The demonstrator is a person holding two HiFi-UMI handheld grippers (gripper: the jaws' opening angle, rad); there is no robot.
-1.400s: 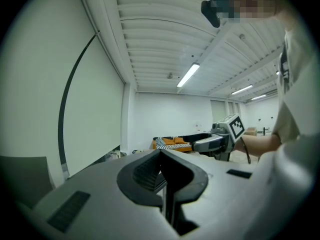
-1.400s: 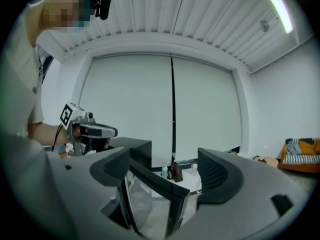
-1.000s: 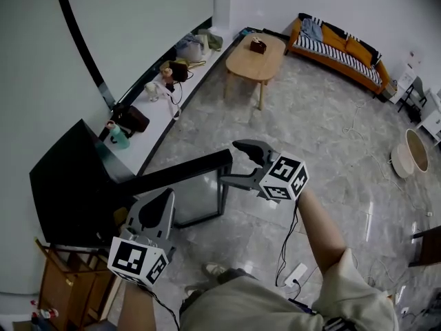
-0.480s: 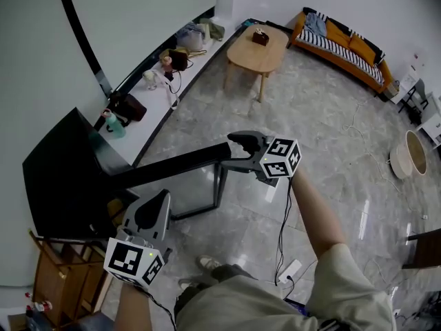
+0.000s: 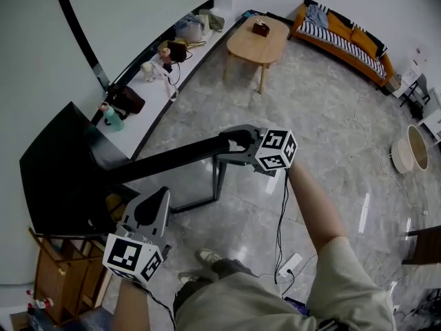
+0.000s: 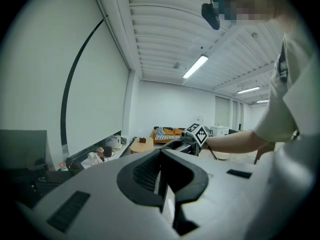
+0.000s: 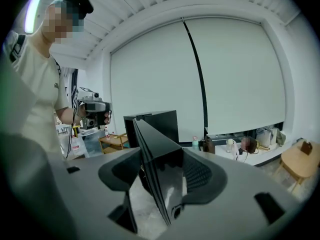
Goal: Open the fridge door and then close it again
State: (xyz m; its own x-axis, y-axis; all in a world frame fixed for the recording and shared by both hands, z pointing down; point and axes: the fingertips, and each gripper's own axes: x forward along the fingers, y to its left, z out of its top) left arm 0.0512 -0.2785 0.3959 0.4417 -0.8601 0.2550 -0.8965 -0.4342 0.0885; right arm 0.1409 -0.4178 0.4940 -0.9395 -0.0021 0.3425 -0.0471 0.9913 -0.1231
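While left claw (image 6: 161, 156) is shut, right claw (image 7: 160, 164) has just been closing astride the fridge door (image 5: 172, 161) edge

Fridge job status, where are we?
Done: door stands swung open from the fridge. In hand: right claw straddles the door's free edge; its jaws have just been closing, with a gap showing on one side. Left claw is shut on nothing. Left: swing the door shut.
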